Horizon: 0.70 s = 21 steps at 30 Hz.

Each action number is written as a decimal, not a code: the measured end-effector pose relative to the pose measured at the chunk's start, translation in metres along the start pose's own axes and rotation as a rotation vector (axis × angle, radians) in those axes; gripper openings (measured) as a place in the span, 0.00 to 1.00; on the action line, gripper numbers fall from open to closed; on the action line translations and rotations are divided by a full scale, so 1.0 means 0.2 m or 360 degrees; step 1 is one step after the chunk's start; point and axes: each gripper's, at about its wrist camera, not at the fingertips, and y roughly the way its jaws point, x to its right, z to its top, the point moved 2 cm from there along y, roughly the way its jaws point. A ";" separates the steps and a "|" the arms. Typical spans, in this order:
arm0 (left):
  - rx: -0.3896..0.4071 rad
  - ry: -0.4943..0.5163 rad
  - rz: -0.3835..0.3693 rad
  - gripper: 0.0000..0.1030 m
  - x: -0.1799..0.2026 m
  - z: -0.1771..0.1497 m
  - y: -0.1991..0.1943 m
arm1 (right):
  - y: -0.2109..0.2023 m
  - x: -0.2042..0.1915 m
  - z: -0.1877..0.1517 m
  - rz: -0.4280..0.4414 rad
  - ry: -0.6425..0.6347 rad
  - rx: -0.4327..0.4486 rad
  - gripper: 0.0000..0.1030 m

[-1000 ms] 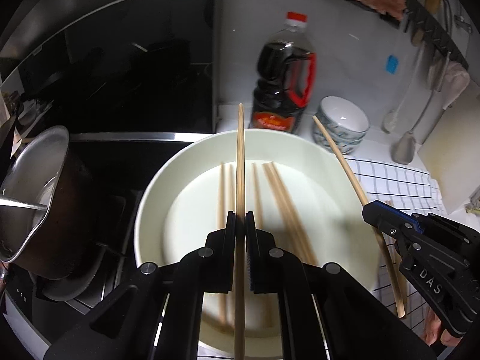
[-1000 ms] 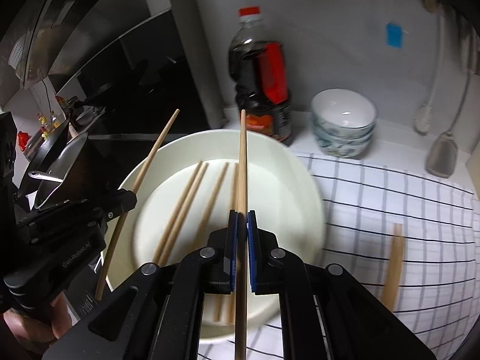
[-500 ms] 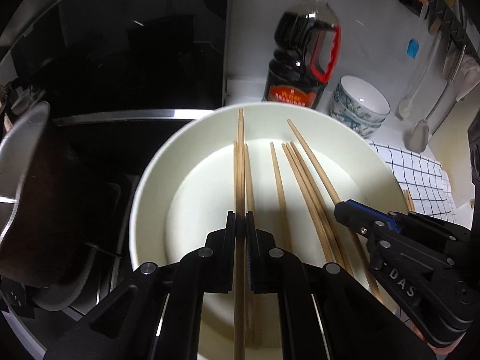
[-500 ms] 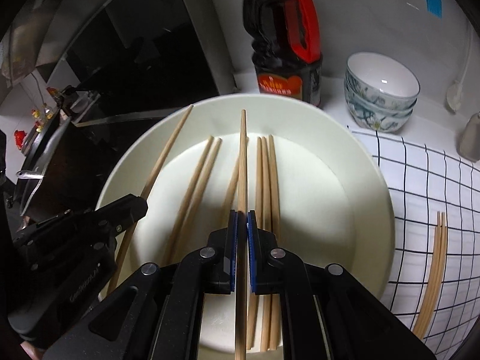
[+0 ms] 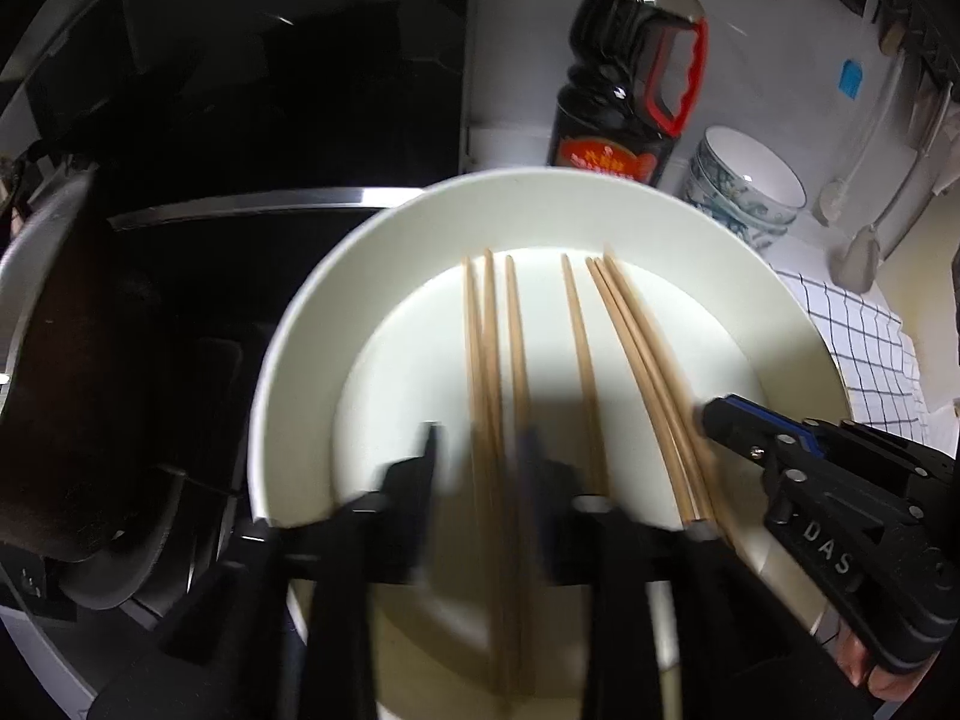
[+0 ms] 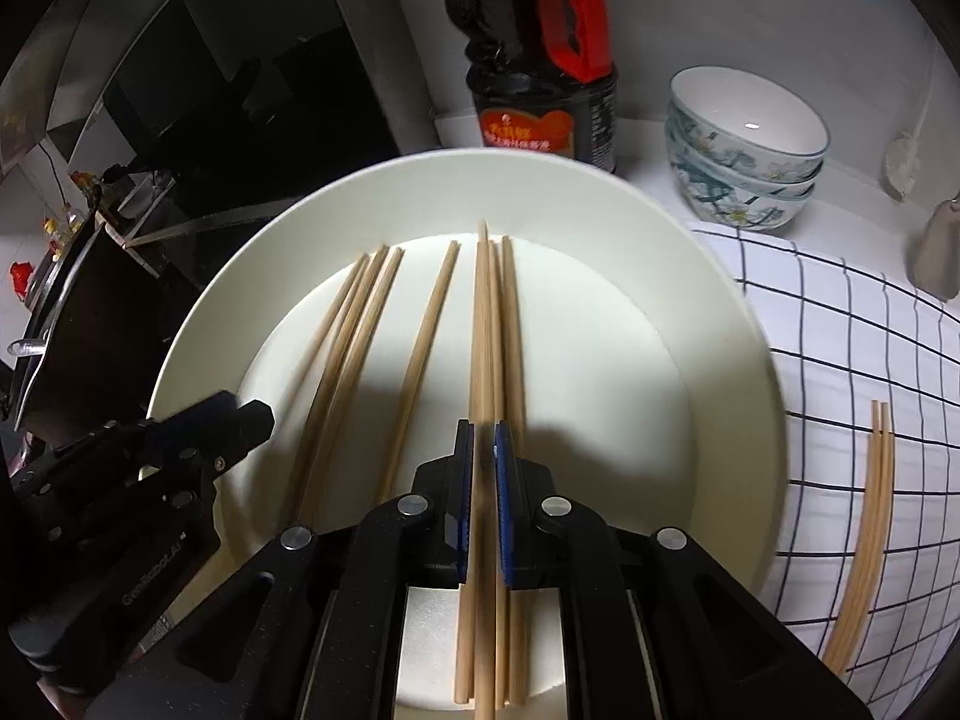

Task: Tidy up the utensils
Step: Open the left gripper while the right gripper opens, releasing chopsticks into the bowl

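A large white plate (image 5: 312, 324) (image 6: 738, 324) holds several wooden chopsticks (image 5: 516, 336) (image 6: 420, 330) lying side by side. My left gripper (image 5: 480, 450) is open, blurred by motion, low over the plate with chopsticks lying beneath the gap. My right gripper (image 6: 483, 438) has its jaws slightly parted around a chopstick (image 6: 480, 330) that lies down on the plate among the others. Each gripper shows in the other's view: the right gripper (image 5: 840, 516) and the left gripper (image 6: 138, 468). Two more chopsticks (image 6: 870, 516) lie on the checked cloth.
A dark soy sauce bottle (image 5: 624, 78) and stacked patterned bowls (image 6: 744, 150) stand behind the plate. A metal pot (image 5: 54, 372) sits on the black stove at left. A white checked cloth (image 6: 852, 360) covers the counter at right. Utensils (image 5: 864, 240) hang on the wall.
Both grippers lowered toward the plate. The left jaws have opened and its chopstick now lies on the plate. The right jaws have parted slightly and its chopstick rests on the plate.
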 end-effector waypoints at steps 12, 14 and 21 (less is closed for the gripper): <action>0.0048 -0.0068 0.0062 0.71 -0.05 -0.03 -0.12 | -0.16 0.02 -0.05 0.0024 0.0011 0.0064 0.14; 0.0052 -0.0067 0.0064 0.72 -0.05 -0.04 -0.14 | -0.17 0.02 -0.05 0.0032 0.0010 0.0069 0.17; 0.0060 -0.0058 0.0074 0.77 -0.02 -0.07 -0.18 | -0.23 0.03 -0.07 0.0049 0.0015 0.0096 0.22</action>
